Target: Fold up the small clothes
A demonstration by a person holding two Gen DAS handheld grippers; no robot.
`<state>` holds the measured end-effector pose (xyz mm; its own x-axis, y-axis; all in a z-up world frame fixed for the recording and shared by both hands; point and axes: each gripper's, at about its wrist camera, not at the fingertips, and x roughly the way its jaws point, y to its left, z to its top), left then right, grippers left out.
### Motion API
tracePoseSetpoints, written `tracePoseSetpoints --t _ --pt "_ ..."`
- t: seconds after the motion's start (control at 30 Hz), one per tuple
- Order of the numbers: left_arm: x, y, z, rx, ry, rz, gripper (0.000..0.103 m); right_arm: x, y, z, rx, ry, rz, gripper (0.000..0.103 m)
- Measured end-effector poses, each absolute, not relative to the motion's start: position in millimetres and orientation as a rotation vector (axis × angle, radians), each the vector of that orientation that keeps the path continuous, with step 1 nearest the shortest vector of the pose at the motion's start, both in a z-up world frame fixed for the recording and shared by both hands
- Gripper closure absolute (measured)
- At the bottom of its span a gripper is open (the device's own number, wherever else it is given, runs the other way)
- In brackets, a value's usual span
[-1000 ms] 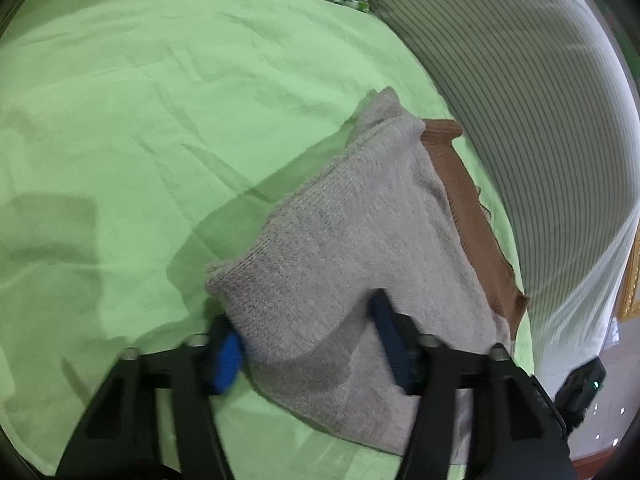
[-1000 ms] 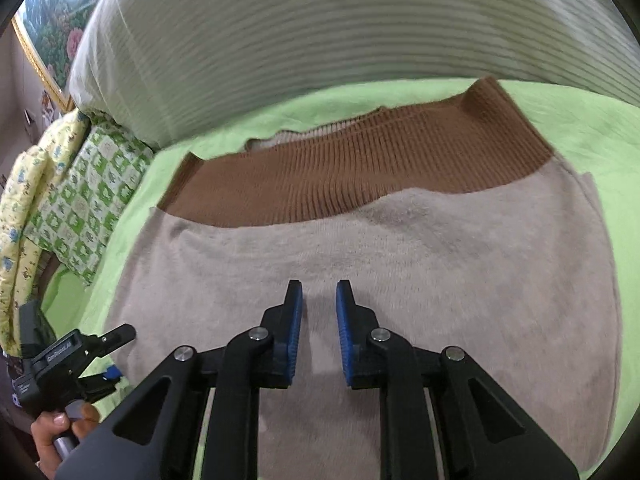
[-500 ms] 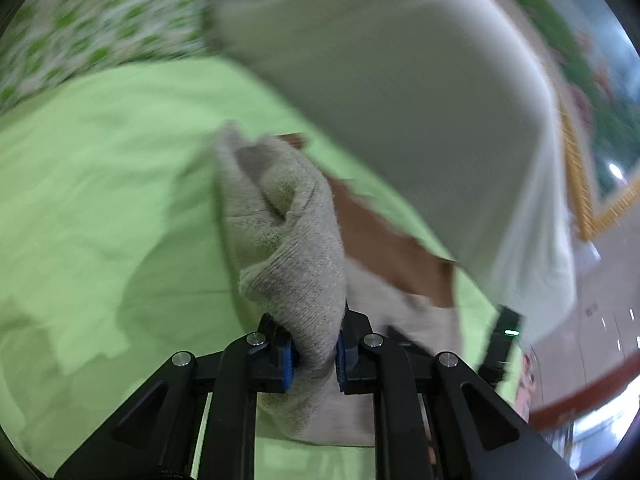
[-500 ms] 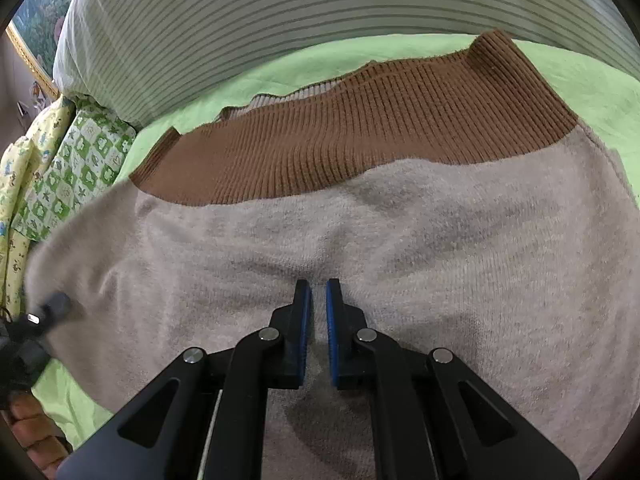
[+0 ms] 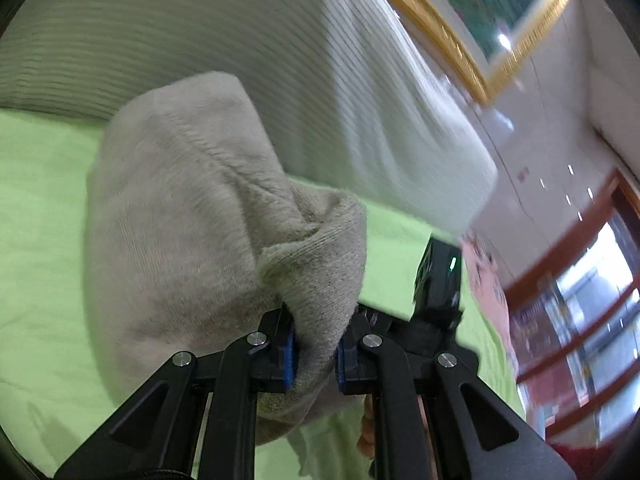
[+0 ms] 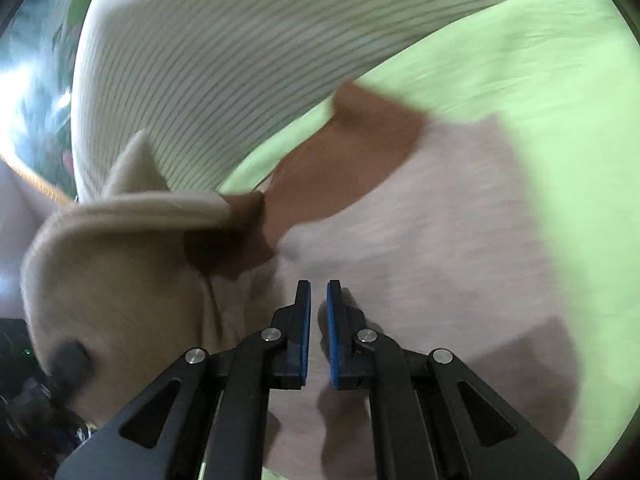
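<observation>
My left gripper (image 5: 314, 354) pinches a bunched edge of the sweater (image 5: 192, 216), lifted off the green sheet (image 5: 36, 208). My right gripper (image 6: 318, 330), fingers nearly together and holding nothing, hovers over the flat part. The first fold looks half done.

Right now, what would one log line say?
left gripper: shut on sweater, edge lifted | right gripper: nearly closed, empty, over sweater | surface: green sheet

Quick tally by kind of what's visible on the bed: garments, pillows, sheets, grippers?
Garments: 1, beige sweater with brown band
Striped pillows: 1
Green sheets: 1
Grippers: 2, left gripper clamping the sweater, right gripper
Total: 5
</observation>
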<state>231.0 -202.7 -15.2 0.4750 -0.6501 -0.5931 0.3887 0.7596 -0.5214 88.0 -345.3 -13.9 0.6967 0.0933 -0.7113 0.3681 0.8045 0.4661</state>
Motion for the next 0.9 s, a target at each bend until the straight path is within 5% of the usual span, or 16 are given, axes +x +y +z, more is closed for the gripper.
tracePoseSetpoints --t 0.2,0.27,0.4,0.47,0.53,0.6,0.9 --pt "227.3 -253.4 -72.6 -0.13 1.058 -0.679 0.068 54.8 -383.5 -8.5 0.685 0.776 -0.267 0.093" --pt "218.3 -248.8 -73.7 -0.112 1.058 -0.686 0.055 49.4 -387.4 -5.9 0.689 0.769 -0.274 0.093" --pt "199.1 -228.7 -62.4 -0.116 1.031 -0.681 0.045 58.3 -385.0 0.2 0.681 0.777 -0.257 0.091" --pt "186.0 -214.0 -57.8 -0.101 1.012 -0.634 0.039 64.5 -383.0 0.4 0.684 0.781 -0.244 0.085" --pt "177.1 -198.7 -57.9 -0.071 0.995 -0.559 0.033 68.8 -377.9 1.9 0.689 0.773 -0.224 0.058" --pt "167.5 -185.9 -62.3 -0.044 0.981 -0.482 0.027 76.1 -373.4 5.8 0.675 0.772 -0.213 0.047" --pt "172.6 -169.9 -98.2 -0.006 1.036 -0.35 0.026 115.6 -367.5 3.0 0.598 0.88 -0.124 0.046"
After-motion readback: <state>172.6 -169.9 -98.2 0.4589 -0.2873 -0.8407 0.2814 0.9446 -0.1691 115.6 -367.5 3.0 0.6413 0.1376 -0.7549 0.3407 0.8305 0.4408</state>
